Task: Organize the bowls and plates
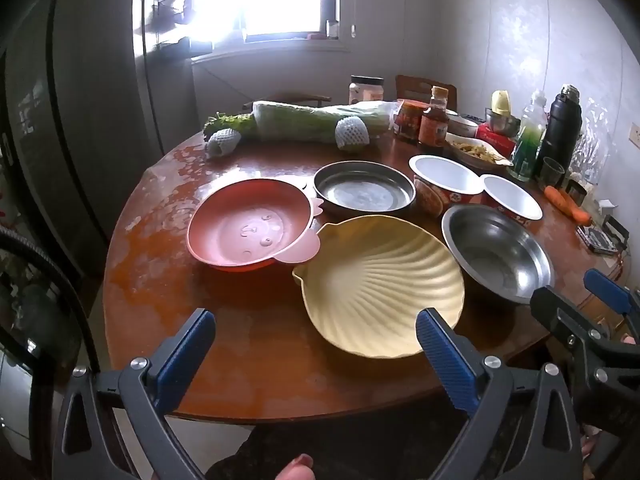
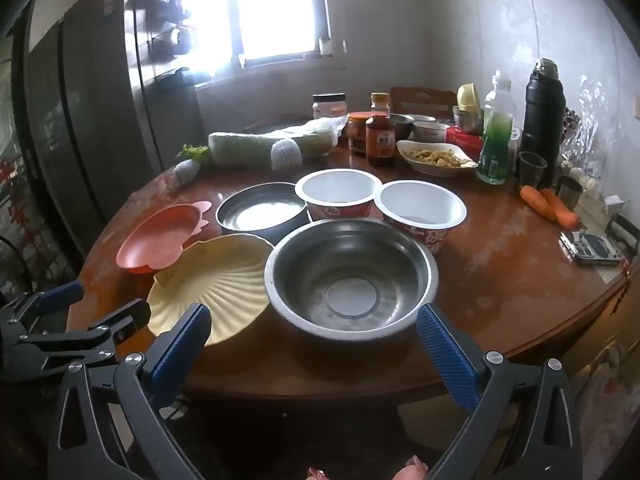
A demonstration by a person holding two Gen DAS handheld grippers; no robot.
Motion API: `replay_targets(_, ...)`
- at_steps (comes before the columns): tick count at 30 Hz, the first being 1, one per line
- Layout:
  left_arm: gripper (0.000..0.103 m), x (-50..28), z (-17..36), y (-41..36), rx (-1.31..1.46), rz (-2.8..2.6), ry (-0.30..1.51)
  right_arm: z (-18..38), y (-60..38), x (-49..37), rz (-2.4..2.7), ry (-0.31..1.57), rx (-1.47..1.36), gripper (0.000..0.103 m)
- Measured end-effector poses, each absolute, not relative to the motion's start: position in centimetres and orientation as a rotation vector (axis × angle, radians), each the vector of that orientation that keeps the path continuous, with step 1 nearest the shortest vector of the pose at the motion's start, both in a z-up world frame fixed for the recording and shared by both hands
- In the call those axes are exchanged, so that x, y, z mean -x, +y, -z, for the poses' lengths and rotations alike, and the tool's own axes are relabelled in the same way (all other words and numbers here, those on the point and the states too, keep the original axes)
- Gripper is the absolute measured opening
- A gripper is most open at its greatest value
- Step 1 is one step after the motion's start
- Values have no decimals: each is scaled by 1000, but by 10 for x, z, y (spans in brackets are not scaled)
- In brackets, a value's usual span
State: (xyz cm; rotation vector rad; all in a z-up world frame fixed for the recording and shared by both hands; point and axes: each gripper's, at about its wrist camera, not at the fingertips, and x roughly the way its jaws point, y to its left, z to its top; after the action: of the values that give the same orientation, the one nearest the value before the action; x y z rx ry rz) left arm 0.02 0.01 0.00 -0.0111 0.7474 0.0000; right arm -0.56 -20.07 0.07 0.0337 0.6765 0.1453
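Both hand-held grippers, left (image 1: 316, 336) and right (image 2: 314, 330), held wide and empty; shell plate (image 1: 380, 288) probably overlapped by steel bowl (image 2: 350, 276), so either could be dragged off the table (image 1: 248, 352).

No legible text anywhere. Orange label on the sauce bottle (image 2: 380, 142) near the desk's far edge: marks too blurred to read. Red printed bands on the two paper bowls (image 2: 338, 196) mid-desk: small white patches, unreadable. Green bottle (image 2: 495, 148) at the right: label indistinct.
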Motion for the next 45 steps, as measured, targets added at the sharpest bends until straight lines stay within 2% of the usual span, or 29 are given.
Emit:
replay_targets(35, 101, 0, 1, -1, 21, 6, 739, 0, -202, 3, -158, 680, -39, 103)
replay_targets(45, 101, -4, -6, 24, 50, -18, 738, -7, -190, -8, -204, 665, -53, 103)
